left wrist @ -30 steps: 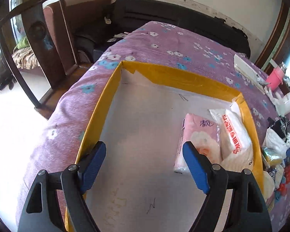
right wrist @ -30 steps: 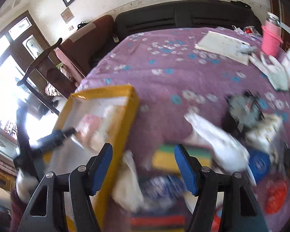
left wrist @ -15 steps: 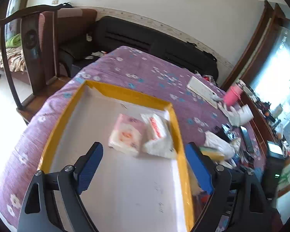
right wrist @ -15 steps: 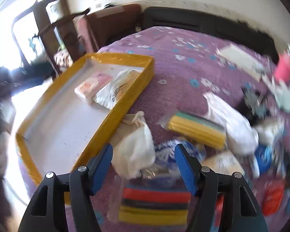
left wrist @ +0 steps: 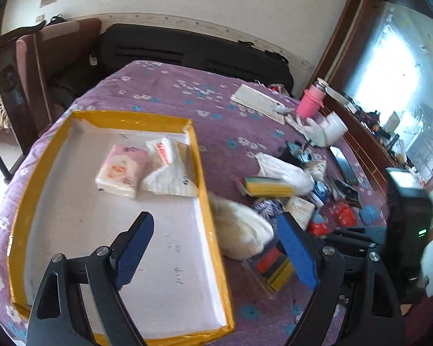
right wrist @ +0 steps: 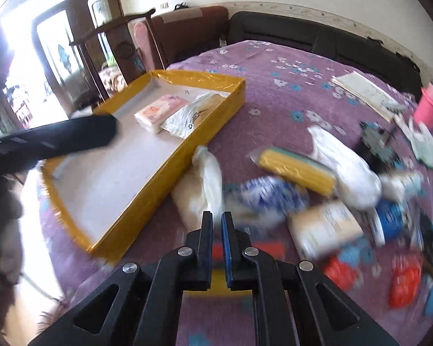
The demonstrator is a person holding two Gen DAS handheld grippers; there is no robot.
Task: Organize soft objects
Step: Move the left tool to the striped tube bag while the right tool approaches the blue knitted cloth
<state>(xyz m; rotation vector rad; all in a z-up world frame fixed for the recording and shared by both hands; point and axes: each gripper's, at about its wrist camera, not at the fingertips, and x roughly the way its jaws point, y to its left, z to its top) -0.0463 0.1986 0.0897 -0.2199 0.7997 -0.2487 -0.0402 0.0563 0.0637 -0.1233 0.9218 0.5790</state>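
Two soft packs, a pink tissue pack (left wrist: pixel 121 170) and a white plastic-wrapped pack (left wrist: pixel 170 170), are seen from the left wrist lying side by side in the far part of the yellow tray (left wrist: pixel 207 222), over whose near part the left gripper (left wrist: pixel 216 248) is held with jaws wide, while a white cloth bag (left wrist: pixel 239 233) lies just outside the tray's right wall on the purple bench (left wrist: pixel 164 92). From the right wrist, the right gripper (right wrist: pixel 217 230) is seen with jaws narrowed to a slit and nothing visibly between them, close to the same white bag (right wrist: pixel 200 190), with a yellow sponge (right wrist: pixel 297 170) and blurred clutter beyond.
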